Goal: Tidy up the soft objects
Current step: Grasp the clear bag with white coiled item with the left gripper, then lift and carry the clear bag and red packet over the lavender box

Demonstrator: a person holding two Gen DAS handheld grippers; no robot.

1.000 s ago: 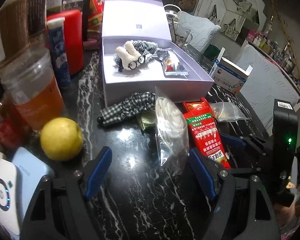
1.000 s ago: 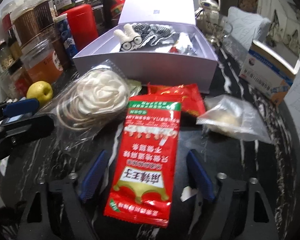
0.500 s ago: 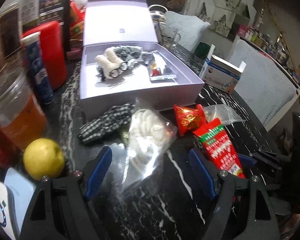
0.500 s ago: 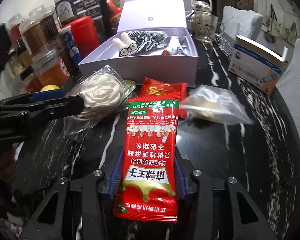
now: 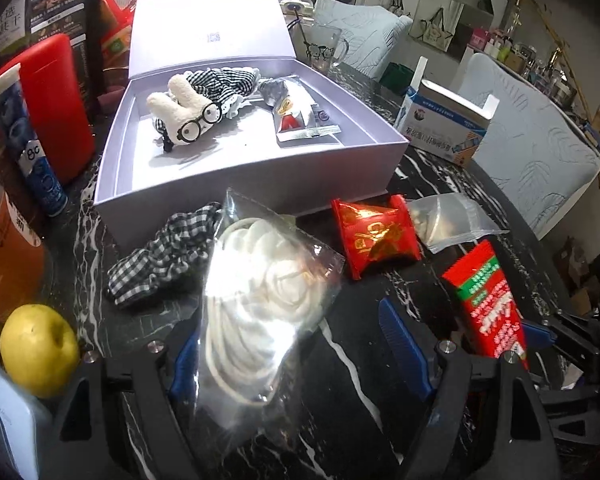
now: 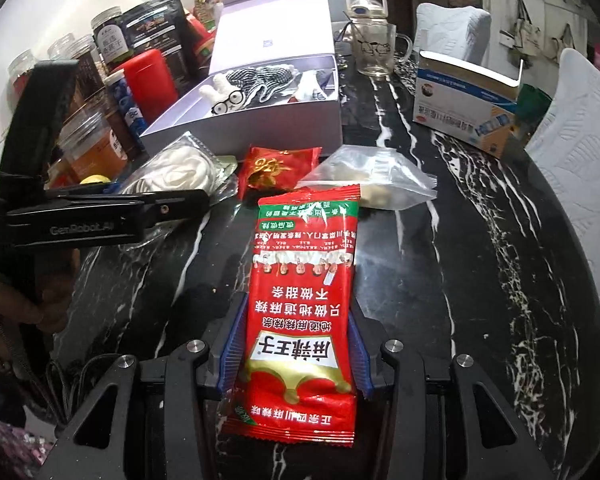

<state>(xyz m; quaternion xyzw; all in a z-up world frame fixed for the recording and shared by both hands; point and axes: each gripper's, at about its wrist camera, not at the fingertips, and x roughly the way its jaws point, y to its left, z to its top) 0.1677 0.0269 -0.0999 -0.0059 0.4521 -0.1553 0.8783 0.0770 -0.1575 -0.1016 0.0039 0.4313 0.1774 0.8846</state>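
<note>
Soft packets lie scattered on the black marbled tabletop [image 6: 480, 248] in front of the open lilac gift box [image 5: 260, 176], which serves as the landmark here. Inside the box sit a plush rabbit with glasses [image 5: 186, 114], a checkered cloth [image 5: 224, 80] behind it, and a silver snack packet [image 5: 300, 118] to the rabbit's right.

Just in front of the box's near wall lies a checkered scrunchie [image 5: 164, 254], and beside it a clear bag holding a white fabric flower [image 5: 260, 304]. The left gripper [image 5: 296, 344] has its blue-padded fingers spread wide on either side of this bag; the left pad is partly hidden under the bag's plastic, and the right pad stands clear of it, so nothing is pinched.

Further right of the bag, still near the box front, rest a small red-and-gold pouch [image 5: 376, 236] and a clear zip bag [image 5: 448, 220] with pale contents, touching each other.

The long red snack packet [image 6: 306, 312] lies nearest the right gripper [image 6: 296, 352], whose blue pads are pressed against both long edges of the packet, pinching it at its lower half. The packet's far end points toward the box and overlaps the zip bag's edge.

Left of the box stand a red canister [image 5: 56, 100] and a blue tube [image 5: 32, 148]; a yellow fruit [image 5: 38, 350] sits on the tabletop nearer the left gripper. Right of the box is an open blue-and-white carton [image 5: 448, 120].
</note>
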